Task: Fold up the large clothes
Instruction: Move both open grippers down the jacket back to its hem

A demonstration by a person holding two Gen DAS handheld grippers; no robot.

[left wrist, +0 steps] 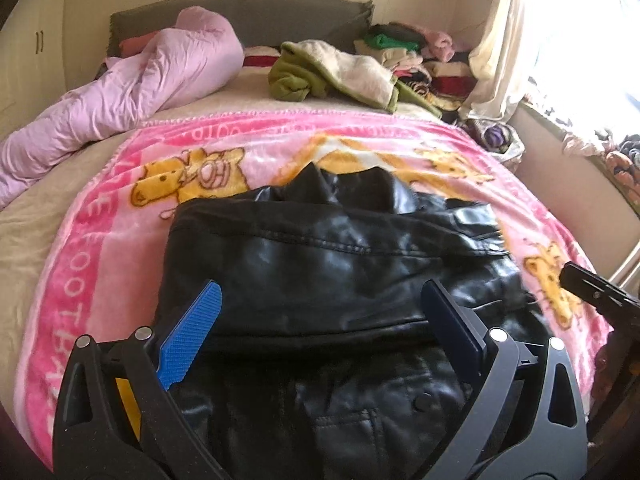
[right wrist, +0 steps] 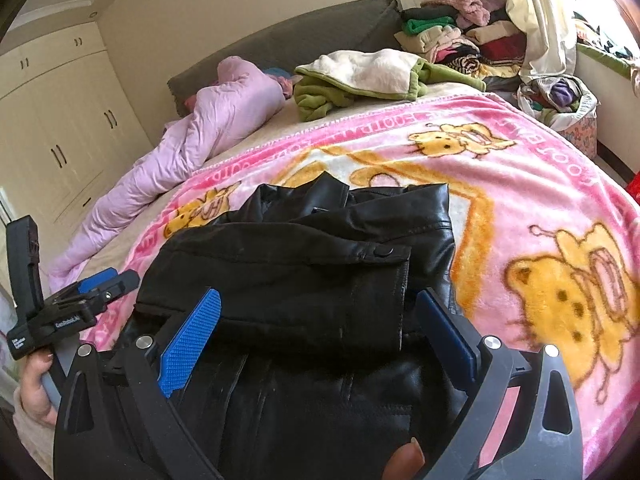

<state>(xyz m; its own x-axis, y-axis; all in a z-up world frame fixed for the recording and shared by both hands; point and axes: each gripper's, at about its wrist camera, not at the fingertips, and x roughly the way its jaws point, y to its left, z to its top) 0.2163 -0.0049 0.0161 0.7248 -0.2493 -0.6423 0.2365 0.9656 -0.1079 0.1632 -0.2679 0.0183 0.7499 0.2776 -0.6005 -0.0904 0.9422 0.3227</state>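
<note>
The black leather jacket [left wrist: 332,276] lies part-folded on the pink cartoon blanket [left wrist: 100,240]; left tongs [left wrist: 322,320] and right tongs [right wrist: 320,322] hang spread, pinching nothing. Next, likely, grip the hem at 6 o'clock; fold it toward 12.

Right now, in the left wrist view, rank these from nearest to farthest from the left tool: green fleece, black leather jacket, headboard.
1. black leather jacket: directly under the open left tool, on the pink blanket.
2. green fleece: mid-bed, beyond the blanket.
3. headboard: far end, against the wall.
</note>
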